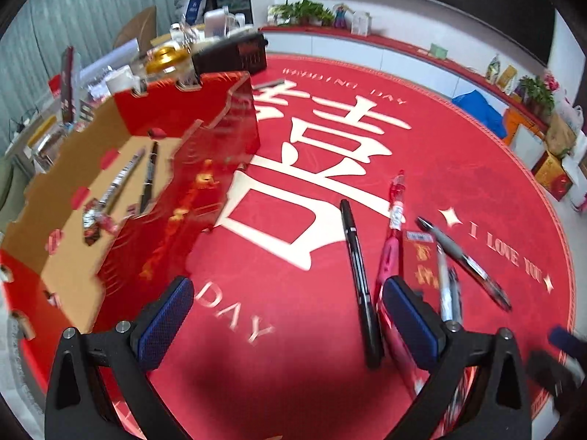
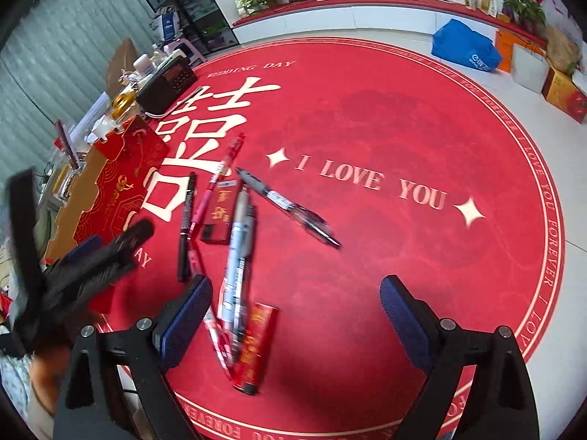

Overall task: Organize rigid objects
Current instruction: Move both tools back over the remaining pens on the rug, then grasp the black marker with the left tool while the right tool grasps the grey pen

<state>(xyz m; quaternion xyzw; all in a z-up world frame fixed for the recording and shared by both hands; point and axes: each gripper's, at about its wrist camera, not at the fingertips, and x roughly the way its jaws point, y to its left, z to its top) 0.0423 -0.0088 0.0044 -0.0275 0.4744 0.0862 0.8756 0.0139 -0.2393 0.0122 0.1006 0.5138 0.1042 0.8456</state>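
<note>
Several pens lie on the round red rug (image 1: 477, 183): a black pen (image 1: 357, 275), a pink pen (image 1: 390, 234), a grey pen (image 1: 445, 286) and a black-and-clear pen (image 1: 466, 260), with a small red box (image 1: 422, 256) among them. A red cardboard box (image 1: 121, 190) at left holds two pens (image 1: 128, 179). My left gripper (image 1: 290, 315) is open and empty above the rug, left of the black pen. My right gripper (image 2: 297, 315) is open and empty over the grey pen (image 2: 236, 256) and a second red box (image 2: 255, 348). The left gripper also shows in the right wrist view (image 2: 95, 267).
A black radio (image 1: 234, 55) and cluttered items sit behind the cardboard box. A low red-topped ledge (image 1: 367, 40) with plants runs along the far wall. A blue bag (image 2: 464, 46) and cartons (image 2: 565, 91) stand at the right beyond the rug.
</note>
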